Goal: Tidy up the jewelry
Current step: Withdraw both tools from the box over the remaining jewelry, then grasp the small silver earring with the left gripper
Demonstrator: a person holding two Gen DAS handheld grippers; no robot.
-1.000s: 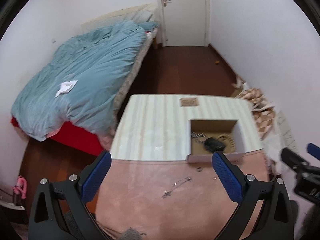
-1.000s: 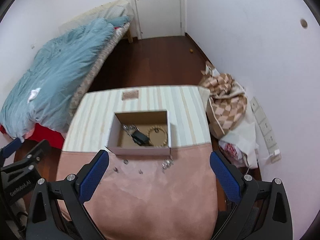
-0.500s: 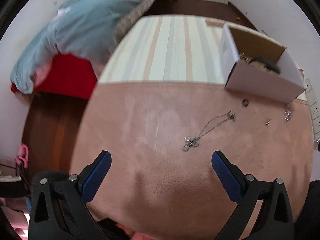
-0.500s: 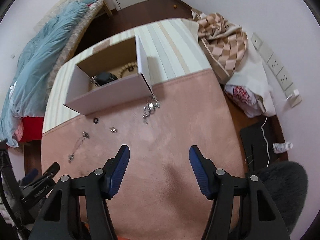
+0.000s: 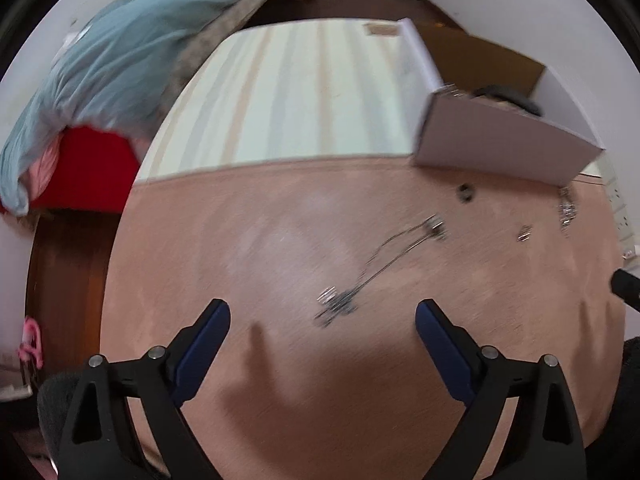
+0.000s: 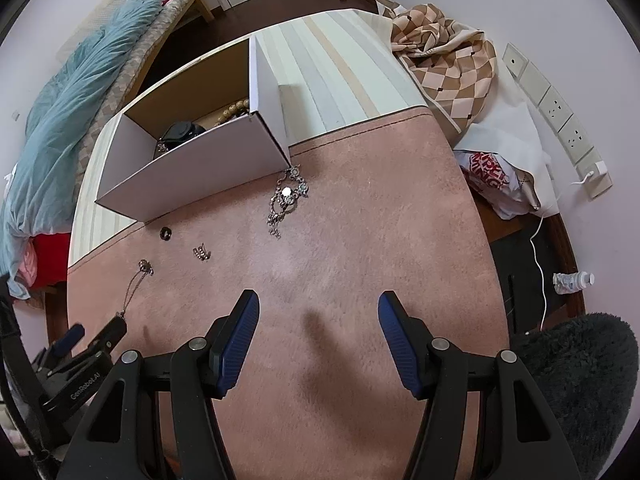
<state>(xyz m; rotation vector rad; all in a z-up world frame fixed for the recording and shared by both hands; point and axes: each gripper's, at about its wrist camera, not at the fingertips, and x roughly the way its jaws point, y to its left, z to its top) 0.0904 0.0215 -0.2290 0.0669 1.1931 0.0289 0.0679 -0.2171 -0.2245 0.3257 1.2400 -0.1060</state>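
On pink suede mat (image 6: 360, 240), thin chain necklace (image 5: 380, 268), left gripper (image 5: 322, 320) closing, empty, right gripper (image 6: 318, 320) apart, empty.

I see a dusty pink mat (image 6: 360, 220) over a cloth (image 6: 340, 64) striped cream and pale green. The box (image 6: 192, 172) is white outside, brown inside. Silver jewellery (image 6: 286, 196) (one dark ring (image 6: 165, 233)). Blue pads (image 6: 236, 344) on black grippers; a teal duvet (image 6: 68, 120); a tan-and-cream checked fabric (image 6: 444, 60).
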